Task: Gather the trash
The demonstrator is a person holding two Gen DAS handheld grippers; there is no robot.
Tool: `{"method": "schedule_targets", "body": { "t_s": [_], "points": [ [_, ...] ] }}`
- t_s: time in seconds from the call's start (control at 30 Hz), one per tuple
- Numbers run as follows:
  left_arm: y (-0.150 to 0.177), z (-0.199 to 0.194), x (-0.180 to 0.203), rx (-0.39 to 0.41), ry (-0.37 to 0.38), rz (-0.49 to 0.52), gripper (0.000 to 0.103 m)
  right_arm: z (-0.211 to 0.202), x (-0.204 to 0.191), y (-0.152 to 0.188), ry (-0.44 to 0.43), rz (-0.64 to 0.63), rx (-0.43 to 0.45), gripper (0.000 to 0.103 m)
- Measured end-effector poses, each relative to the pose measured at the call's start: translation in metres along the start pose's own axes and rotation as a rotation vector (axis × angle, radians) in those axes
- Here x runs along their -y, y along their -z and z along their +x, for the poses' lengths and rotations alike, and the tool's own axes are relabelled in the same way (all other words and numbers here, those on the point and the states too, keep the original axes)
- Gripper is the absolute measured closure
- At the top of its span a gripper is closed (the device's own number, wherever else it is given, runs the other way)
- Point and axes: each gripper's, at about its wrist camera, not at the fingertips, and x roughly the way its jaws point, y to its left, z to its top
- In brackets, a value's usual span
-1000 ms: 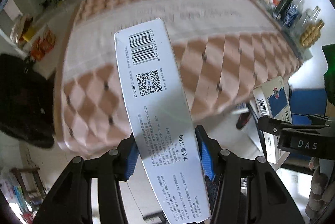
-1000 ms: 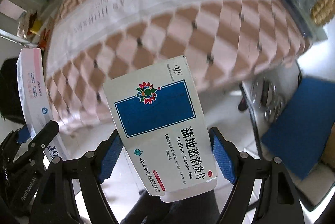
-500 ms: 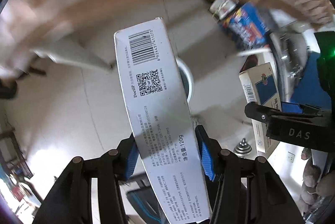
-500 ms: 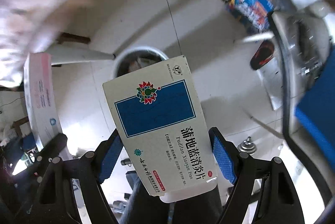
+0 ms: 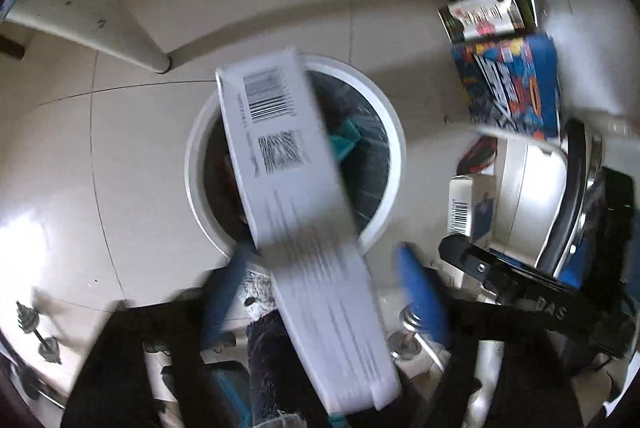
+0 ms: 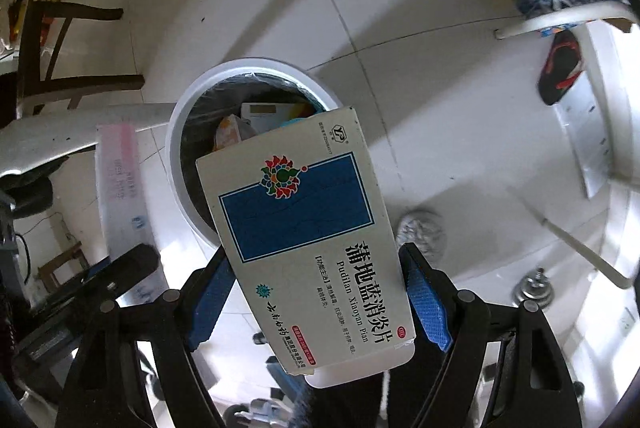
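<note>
My left gripper (image 5: 320,260) hangs over a white round trash bin (image 5: 192,164) with a dark liner. Its jaws are opening: both blue pads stand clear of the long white barcode box (image 5: 288,188), which sits loose and blurred between them, tipped toward the bin. My right gripper (image 6: 316,260) is shut on a white-and-blue medicine box (image 6: 304,220), also above the trash bin (image 6: 176,132), which holds several packets. In the right wrist view the long box (image 6: 118,184) shows at left, by the left gripper (image 6: 120,276).
White tiled floor all around. A blue printed carton (image 5: 512,88) and a can (image 5: 484,16) lie at upper right, with a red-black slipper (image 6: 560,64) nearby. White table legs (image 5: 120,32), a dark wooden stool (image 6: 60,48) and small dumbbells (image 5: 36,328) stand around the bin.
Both grippers dropped from over the patterned cloth to just above the bin on the floor. The left jaws spread off the long box; the right grip is unchanged.
</note>
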Motion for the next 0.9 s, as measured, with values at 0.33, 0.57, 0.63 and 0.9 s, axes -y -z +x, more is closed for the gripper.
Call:
{"method": "schedule_targets", "body": {
  "t_s": [0.33,0.57,0.63,0.9],
  "points": [
    [0.037,-0.052,-0.025,0.162,-0.172,-0.046,0.008,-0.012,-0.022,0.003,-0.106,-0.062,0.009,0.0],
    [0.079,-0.108,0.003,0.226,-0.25,-0.015,0.008,-0.096,-0.042,0.049,0.058,-0.21,0.128,0.0],
    [0.092,-0.127,0.016,0.228,-0.262,-0.015,0.008,-0.131,-0.044,0.067,0.101,-0.243,0.16,0.0],
    [0.143,-0.236,0.067,0.268,-0.247,0.024,0.008,-0.276,-0.059,0.133,0.094,-0.295,0.183,0.0]
  ]
}}
